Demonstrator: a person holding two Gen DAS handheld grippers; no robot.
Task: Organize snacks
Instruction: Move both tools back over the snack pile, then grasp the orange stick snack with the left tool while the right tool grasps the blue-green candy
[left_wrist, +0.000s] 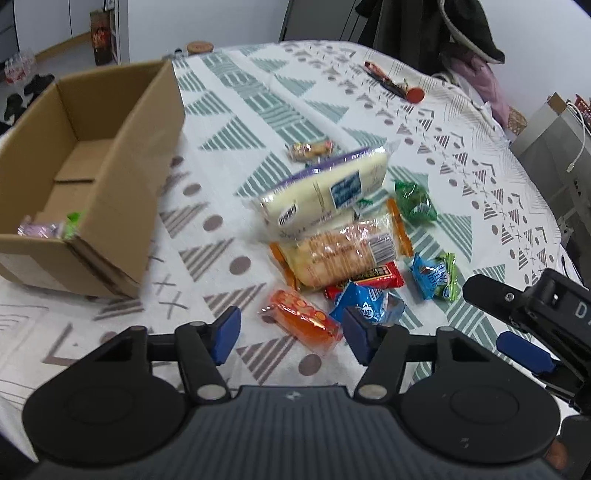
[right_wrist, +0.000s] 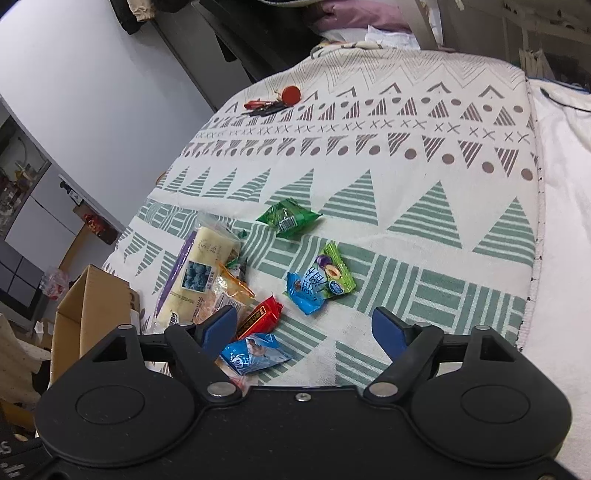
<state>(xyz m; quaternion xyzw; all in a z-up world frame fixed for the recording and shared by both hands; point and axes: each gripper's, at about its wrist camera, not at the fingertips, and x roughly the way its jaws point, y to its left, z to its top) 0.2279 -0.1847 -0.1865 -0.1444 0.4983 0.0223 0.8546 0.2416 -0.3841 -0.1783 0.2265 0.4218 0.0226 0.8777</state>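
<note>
Snacks are mostly still in a loose pile out on the desk (left_wrist: 332, 92), off to the right of the cardboard box (left_wrist: 122, 177), so I'd say this is early in the sorting, somewhere between picks. Nearest the left hand-held gripper (left_wrist: 288, 338) is an orange packet (left_wrist: 301, 319), lying right between its spread fingers but not pinched, jaws wide and empty. Next move looks like dropping down and closing on that packet, then carrying it over to the box. It's crinkly film, so a grip across the middle seems safest.

Right hand-held gripper (right_wrist: 304, 332) is also wide open with nothing in it, hovering over a blue packet (right_wrist: 255, 352) and a red bar (right_wrist: 260, 317) at the pile's near edge.

Box itself is open-topped and mostly bare inside, with only a purple wrapper (left_wrist: 38, 229) and a green one (left_wrist: 73, 223) tucked in its near corner.
</note>
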